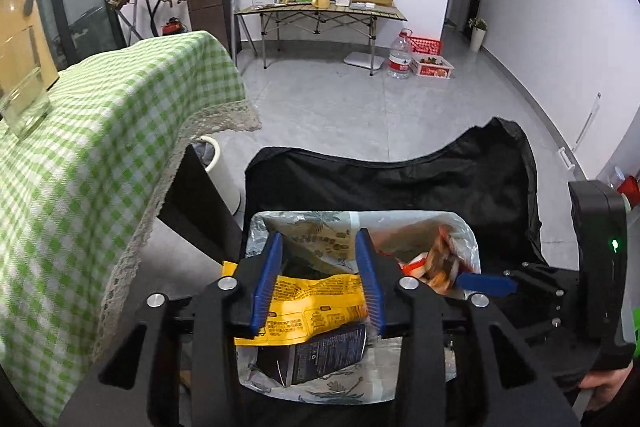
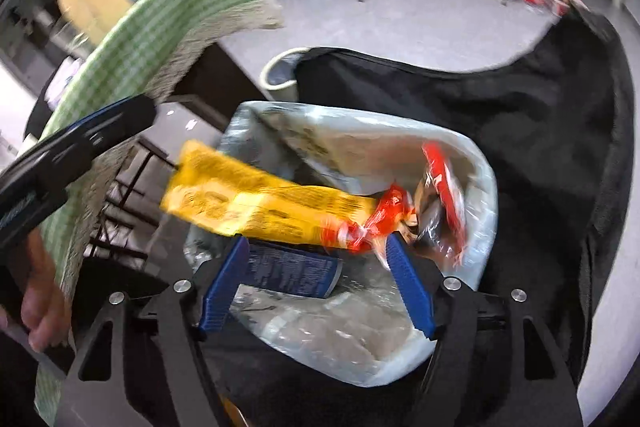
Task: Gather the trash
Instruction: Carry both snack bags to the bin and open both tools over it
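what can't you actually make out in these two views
- Right wrist view: motion blur smears the print on the yellow wrapper and the red wrapper.
- Left wrist view: the left gripper hides most of the bin bag's contents.
- Left wrist view: items on the far folding table are too small to identify.

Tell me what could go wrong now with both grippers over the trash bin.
The yellow wrapper sticks out past the bin's rim toward the table, so it might slide outside. The left gripper and right gripper hang close together and could knock. The full bin may spill the red wrapper.
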